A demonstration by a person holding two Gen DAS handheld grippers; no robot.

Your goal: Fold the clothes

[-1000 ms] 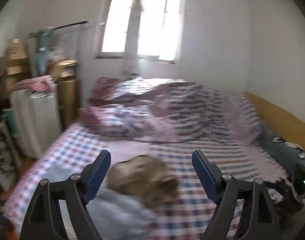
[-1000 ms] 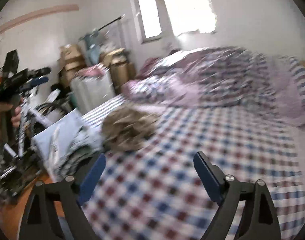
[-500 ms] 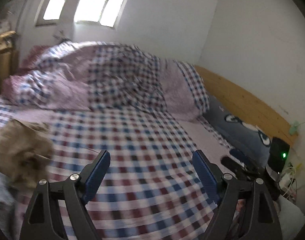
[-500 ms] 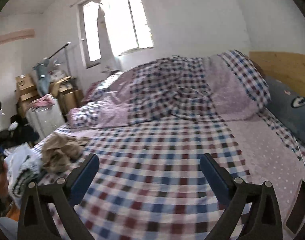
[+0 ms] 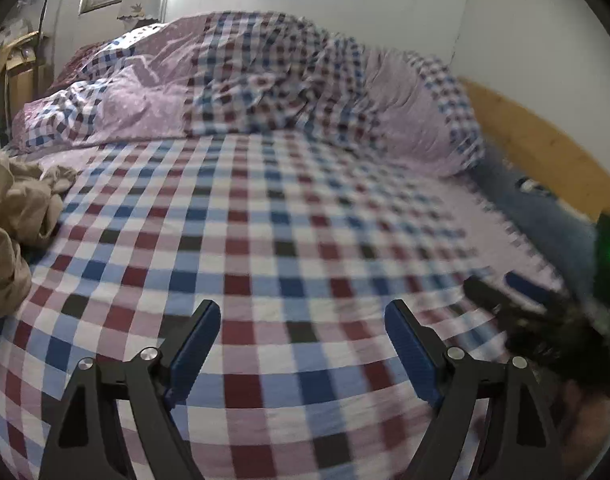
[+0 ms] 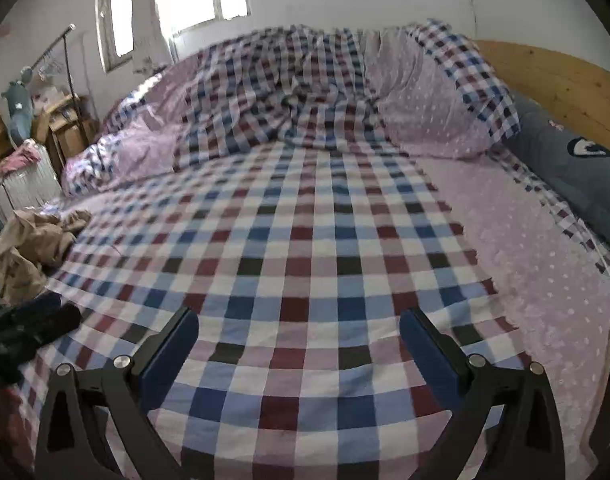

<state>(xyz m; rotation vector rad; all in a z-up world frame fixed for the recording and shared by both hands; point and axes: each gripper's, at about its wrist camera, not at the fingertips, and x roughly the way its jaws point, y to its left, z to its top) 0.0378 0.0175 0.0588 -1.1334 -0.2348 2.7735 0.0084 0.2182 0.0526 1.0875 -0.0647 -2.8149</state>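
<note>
Tan garment [image 6: 33, 248] lies crumpled at the bed's [image 6: 305, 240] edge.

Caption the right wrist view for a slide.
Open right gripper over a checked bed; crumpled tan garment at its left edge.

Tan garment [image 6: 29, 244] — red-blue-white checked sheet [image 6: 305, 248] — lilac dotted quilt [image 6: 429, 120].

no readable text, labels, brands or numbers on anything in either view
</note>
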